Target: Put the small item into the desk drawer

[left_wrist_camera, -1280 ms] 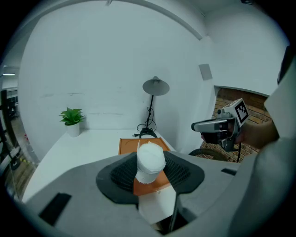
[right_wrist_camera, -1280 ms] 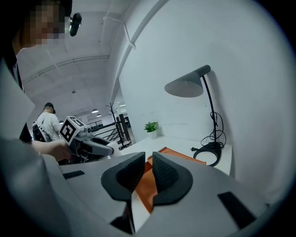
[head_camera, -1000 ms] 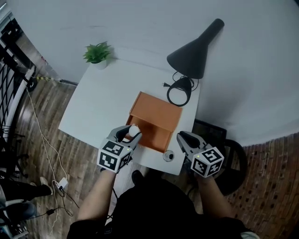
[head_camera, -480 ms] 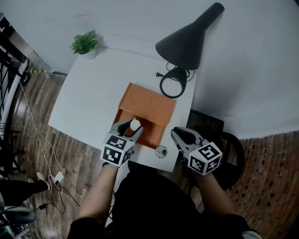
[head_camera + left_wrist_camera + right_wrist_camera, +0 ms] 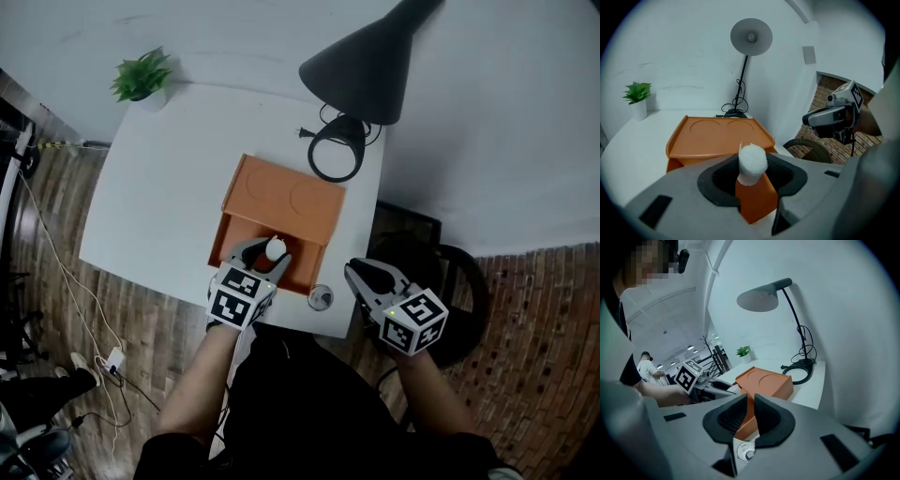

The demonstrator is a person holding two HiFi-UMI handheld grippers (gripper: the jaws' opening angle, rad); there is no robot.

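At the far left corner of the white desk [image 5: 159, 206] stands a little potted plant [image 5: 141, 80]. Nearer the front edge, the left gripper [image 5: 267, 255] pinches the small white item [image 5: 275, 248] between its jaws, holding it upright over the pulled-out drawer [image 5: 302, 272] of the orange box [image 5: 286, 197]. Just beside the drawer's right corner, a small round object [image 5: 321, 298] lies on the desk's front edge. Right of that, off the desk, the right gripper [image 5: 361, 274] hangs with its jaws nearly together, a thin slit between them and nothing in it. Behind the box sits the black lamp [image 5: 361, 66] with its ring base [image 5: 336, 155]
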